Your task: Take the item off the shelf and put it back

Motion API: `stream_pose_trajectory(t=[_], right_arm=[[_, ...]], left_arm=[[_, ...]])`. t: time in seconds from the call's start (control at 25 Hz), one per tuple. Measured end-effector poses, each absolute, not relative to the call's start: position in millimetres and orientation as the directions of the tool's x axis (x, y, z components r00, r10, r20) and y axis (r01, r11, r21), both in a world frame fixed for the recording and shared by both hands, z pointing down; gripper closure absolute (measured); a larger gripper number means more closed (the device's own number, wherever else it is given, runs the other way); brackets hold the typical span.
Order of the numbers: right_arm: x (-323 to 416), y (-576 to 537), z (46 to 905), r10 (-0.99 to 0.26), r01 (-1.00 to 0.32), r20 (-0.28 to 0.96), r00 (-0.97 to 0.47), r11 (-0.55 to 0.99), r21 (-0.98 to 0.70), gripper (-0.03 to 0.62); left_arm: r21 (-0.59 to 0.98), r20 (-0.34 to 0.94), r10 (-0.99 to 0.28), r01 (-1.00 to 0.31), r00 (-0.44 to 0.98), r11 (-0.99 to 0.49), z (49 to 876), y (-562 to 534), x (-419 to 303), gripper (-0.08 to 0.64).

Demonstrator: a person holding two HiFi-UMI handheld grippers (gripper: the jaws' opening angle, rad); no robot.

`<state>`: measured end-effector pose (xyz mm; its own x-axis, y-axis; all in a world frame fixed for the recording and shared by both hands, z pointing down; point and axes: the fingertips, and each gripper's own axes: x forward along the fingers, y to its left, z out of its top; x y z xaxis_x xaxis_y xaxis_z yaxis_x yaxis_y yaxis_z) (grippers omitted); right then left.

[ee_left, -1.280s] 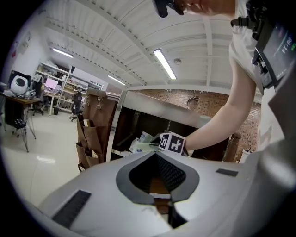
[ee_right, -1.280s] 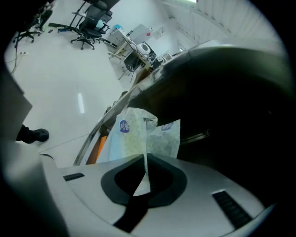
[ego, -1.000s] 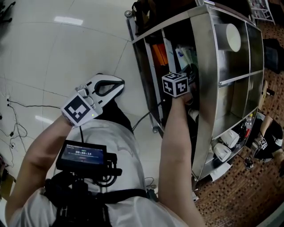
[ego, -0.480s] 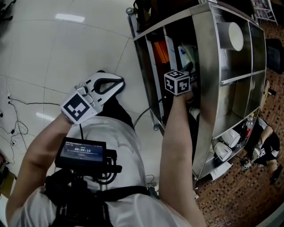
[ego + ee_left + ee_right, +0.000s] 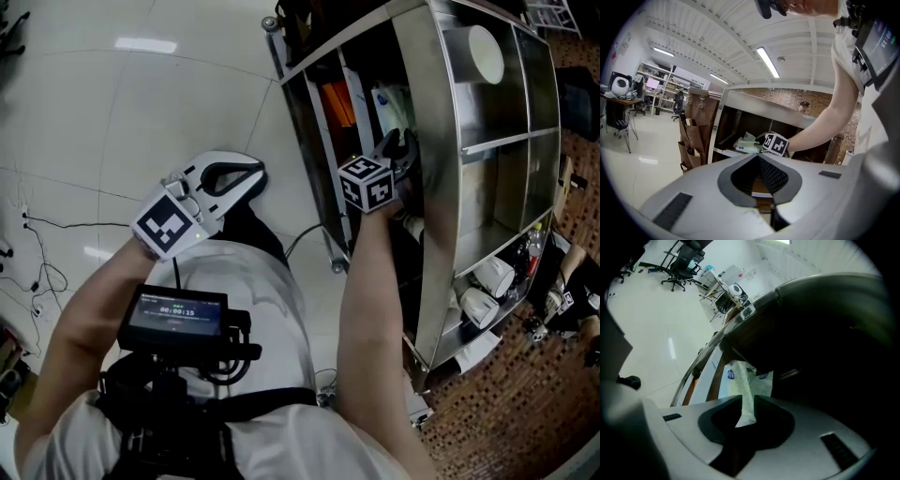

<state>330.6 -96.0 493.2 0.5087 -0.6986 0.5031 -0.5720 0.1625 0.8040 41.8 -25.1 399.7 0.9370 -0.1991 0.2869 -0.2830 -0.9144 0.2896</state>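
Shelf [image 5: 797, 284] interior is dark; packet [image 5: 746, 385] print seemingly unreadable.

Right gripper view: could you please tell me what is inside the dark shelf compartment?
Two pale green soft packets with round blue labels stand at its front. Behind them, the inside of the steel shelf is too dark to see.

Black cables [image 5: 42, 277] lie on the white tiled floor [image 5: 122, 103], and an office chair [image 5: 682, 261] stands well away.

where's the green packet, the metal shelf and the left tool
green packet [image 5: 740, 380]: right gripper view, its pale front face
metal shelf [image 5: 436, 141]: head view, its bare steel panel
left tool [image 5: 757, 154]: left gripper view, where its tips meet
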Motion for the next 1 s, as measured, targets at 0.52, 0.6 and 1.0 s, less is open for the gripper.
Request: stream_pose_trajectory(t=[0.52,0.6,1.0], right_arm=[[266,-55,453,-0.811,-0.725,0.523,0.263,0.192,0.662,0.570],[247,-45,442,-0.827,-0.759,0.530,0.185,0.222,0.611,0.581],[173,-20,365,-0.898,-0.894,0.430,-0.093,0.266,0.362,0.584]], left_arm=[[0.242,0.270,-0.166,-0.234,0.948,-0.941,370,-35,51,0.551],[0.223,0.268,-0.168,-0.230,0.949,-0.947,361,-35,52,0.551],[0.179,0.252,-0.084,-0.131,0.964,-0.975,333,-24,62,0.551]])
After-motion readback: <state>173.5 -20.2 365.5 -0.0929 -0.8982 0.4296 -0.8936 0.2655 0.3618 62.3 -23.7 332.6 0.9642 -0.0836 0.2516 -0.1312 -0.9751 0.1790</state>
